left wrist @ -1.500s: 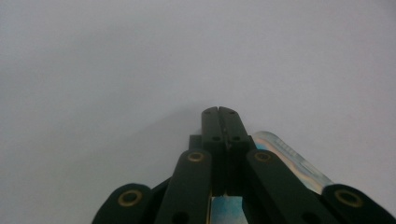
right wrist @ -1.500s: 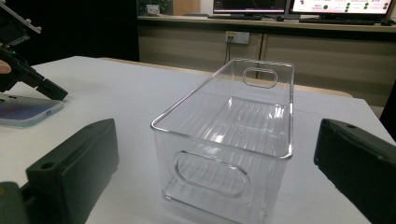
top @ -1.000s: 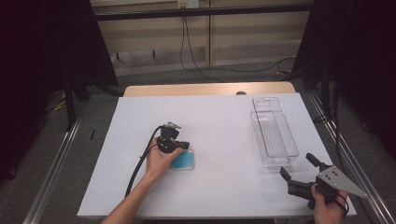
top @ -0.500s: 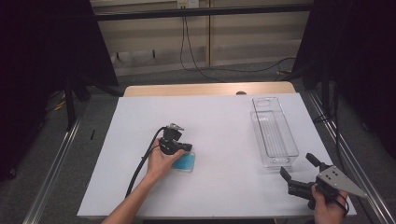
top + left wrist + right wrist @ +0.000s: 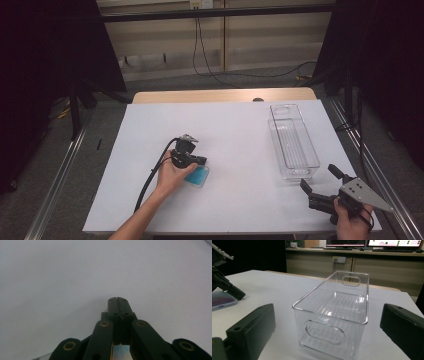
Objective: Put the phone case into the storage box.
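High view | left gripper (image 5: 200,161) jaws pressed together, tip over flat blue rounded phone-like slab (image 5: 196,176) on white table (image 5: 240,135), barely shifted since earlier | right gripper (image 5: 320,187) jaws spread, facing empty clear plastic bin (image 5: 334,312) | no grasp yet.

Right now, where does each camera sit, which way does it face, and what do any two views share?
High view: above the person's side, facing forward and down on the table; forearms, both hands show.
Left gripper view: rides the left gripper, facing bare tabletop; jaws closed.
Right gripper view: rides the right gripper, jaws apart, facing the clear bin.
Shared: the bin in high and right gripper views.
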